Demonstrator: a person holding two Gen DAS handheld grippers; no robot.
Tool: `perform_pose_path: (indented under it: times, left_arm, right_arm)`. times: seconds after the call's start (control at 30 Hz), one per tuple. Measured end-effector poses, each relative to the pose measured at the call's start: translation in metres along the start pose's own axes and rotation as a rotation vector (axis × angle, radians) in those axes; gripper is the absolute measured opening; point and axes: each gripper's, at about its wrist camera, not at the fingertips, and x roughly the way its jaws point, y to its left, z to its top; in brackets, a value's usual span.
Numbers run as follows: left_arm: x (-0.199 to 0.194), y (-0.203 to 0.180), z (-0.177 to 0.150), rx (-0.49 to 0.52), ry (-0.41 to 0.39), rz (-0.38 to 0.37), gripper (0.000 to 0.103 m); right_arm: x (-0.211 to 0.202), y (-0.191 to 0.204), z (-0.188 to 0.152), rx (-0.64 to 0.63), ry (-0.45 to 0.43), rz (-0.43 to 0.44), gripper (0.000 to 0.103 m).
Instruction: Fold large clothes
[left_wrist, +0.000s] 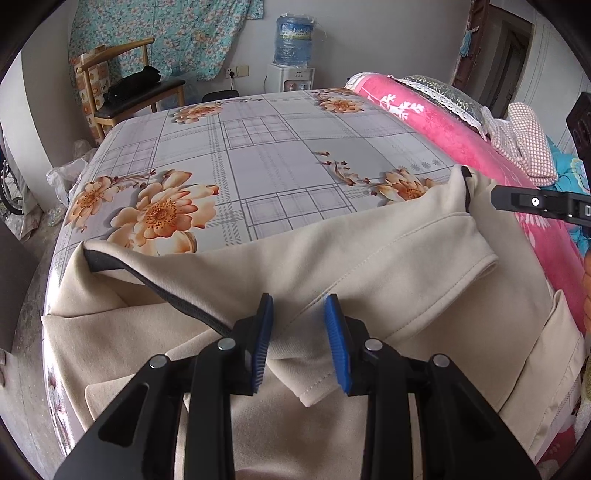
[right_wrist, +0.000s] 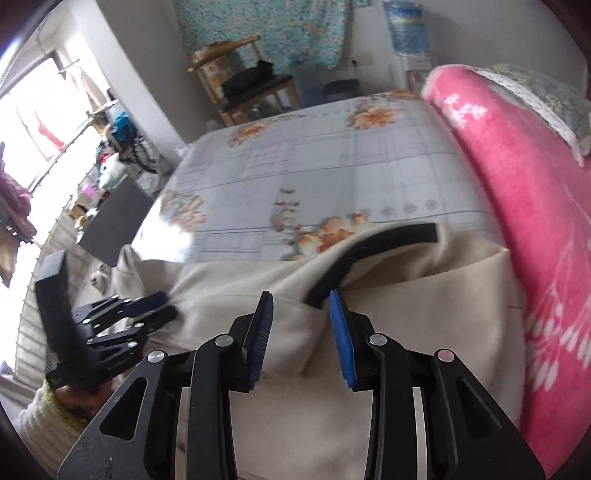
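Note:
A large cream garment (left_wrist: 332, 266) with a black-lined edge (left_wrist: 155, 284) lies on the near part of the bed; it also shows in the right wrist view (right_wrist: 406, 295). My left gripper (left_wrist: 299, 343) is open just above a folded cream flap, with its blue pads (left_wrist: 336, 343) apart and nothing between them. My right gripper (right_wrist: 303, 332) is open above the garment next to the black lining strip (right_wrist: 369, 243). The right gripper's tip (left_wrist: 532, 201) shows at the right in the left wrist view. The left gripper (right_wrist: 147, 314) shows at the left in the right wrist view.
The bed has a grey floral sheet (left_wrist: 258, 158). A pink blanket (left_wrist: 443, 122) with pillows runs along its right side. A wooden chair (left_wrist: 125, 88) and a water dispenser (left_wrist: 293, 55) stand by the far wall. Clutter and a window (right_wrist: 55, 129) lie to the left.

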Motion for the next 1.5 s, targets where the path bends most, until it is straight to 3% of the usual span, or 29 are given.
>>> perform_pose_path:
  times: [0.07,0.17,0.2,0.27,0.37,0.53,0.6,0.67,0.77,0.87,0.97,1.03,1.13,1.23,1.33,1.4,1.43,1.47,1.5]
  left_arm:
    - [0.000,-0.002,0.000,0.007,-0.004,0.010,0.029]
    - [-0.001,-0.002,-0.003,0.009,-0.016,0.013,0.029]
    - [-0.001,-0.002,-0.004,0.008,-0.019,0.008,0.029]
    - [-0.002,0.000,-0.006,0.006,-0.025,-0.005,0.029]
    - [-0.003,0.001,-0.005,0.005,-0.023,-0.015,0.029]
    - [-0.003,0.004,-0.006,-0.016,-0.034,-0.037,0.029]
    - [-0.004,0.006,-0.007,-0.033,-0.036,-0.048,0.029]
    - [-0.004,0.009,-0.006,-0.045,-0.036,-0.055,0.029]
    - [-0.006,0.009,-0.005,-0.059,-0.030,-0.065,0.029]
    - [-0.011,0.005,-0.002,-0.042,-0.042,-0.066,0.029]
    - [-0.008,0.000,-0.003,-0.003,-0.017,-0.031,0.029]
    - [-0.007,-0.004,-0.005,0.018,-0.015,-0.012,0.029]
    - [-0.004,-0.007,-0.005,0.039,-0.012,0.003,0.029]
    - [-0.003,-0.005,-0.003,0.026,-0.003,0.003,0.029]
    - [-0.005,0.000,-0.001,-0.018,0.013,-0.017,0.029]
    - [-0.010,0.004,0.002,-0.059,0.039,-0.024,0.029]
    - [-0.014,0.006,0.004,-0.087,0.055,-0.032,0.029]
    - [-0.021,0.009,0.005,-0.118,0.066,-0.045,0.030]
    - [-0.029,0.012,0.006,-0.148,0.071,-0.063,0.034]
  right_arm:
    - [0.014,0.023,-0.004,-0.079,0.023,0.028,0.032]
    - [0.047,0.044,-0.015,-0.181,0.095,-0.013,0.029]
    - [0.062,0.043,-0.022,-0.191,0.137,-0.061,0.027]
    - [0.066,0.041,-0.031,-0.210,0.110,-0.066,0.027]
    - [0.058,0.042,-0.026,-0.187,0.143,-0.075,0.023]
    - [0.043,0.072,-0.008,-0.252,0.042,0.037,0.018]
    - [0.057,0.083,-0.009,-0.299,0.064,0.057,0.014]
    - [0.087,0.080,-0.017,-0.307,0.148,0.027,0.010]
    - [0.086,0.067,-0.023,-0.246,0.141,0.090,0.009]
    - [0.081,0.067,-0.023,-0.221,0.151,0.097,0.008]
    - [0.063,0.066,-0.020,-0.214,0.103,0.075,0.008]
    - [0.054,0.060,-0.019,-0.225,0.060,-0.004,0.008]
    - [0.068,0.039,-0.022,-0.210,0.109,-0.093,0.006]
    - [0.060,0.028,-0.025,-0.167,0.104,-0.080,0.006]
    - [0.050,0.022,-0.030,-0.161,0.096,-0.124,0.011]
    - [0.044,0.014,-0.033,-0.120,0.113,-0.110,0.011]
    - [0.037,0.012,-0.032,-0.101,0.111,-0.110,0.020]
    - [0.028,0.013,-0.032,-0.093,0.100,-0.118,0.041]
    - [0.018,0.015,-0.033,-0.094,0.080,-0.133,0.050]
